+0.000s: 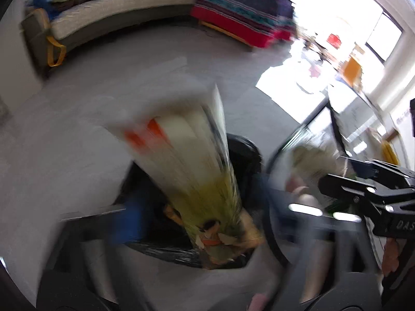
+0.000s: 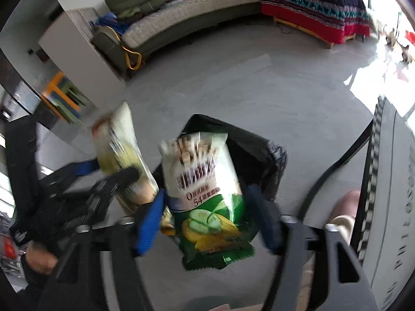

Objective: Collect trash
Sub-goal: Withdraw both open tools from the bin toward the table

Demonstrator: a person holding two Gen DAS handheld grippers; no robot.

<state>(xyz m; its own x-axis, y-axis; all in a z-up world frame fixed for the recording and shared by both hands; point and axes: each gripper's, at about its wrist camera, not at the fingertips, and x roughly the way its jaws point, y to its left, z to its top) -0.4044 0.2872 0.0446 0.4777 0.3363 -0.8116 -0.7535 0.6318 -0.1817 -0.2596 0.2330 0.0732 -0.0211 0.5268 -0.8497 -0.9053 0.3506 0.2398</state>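
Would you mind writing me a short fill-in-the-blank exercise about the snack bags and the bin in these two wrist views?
1. The bin on the grey floor is lined with a ____ plastic bag.
2. The snack bag between the right gripper pads shows cucumber slices on a ____ lower half.
3. The pads on the right gripper are coloured ____.
4. The blanket draped behind the floor has a ____ bottom band.

Missing words: black; green; blue; red
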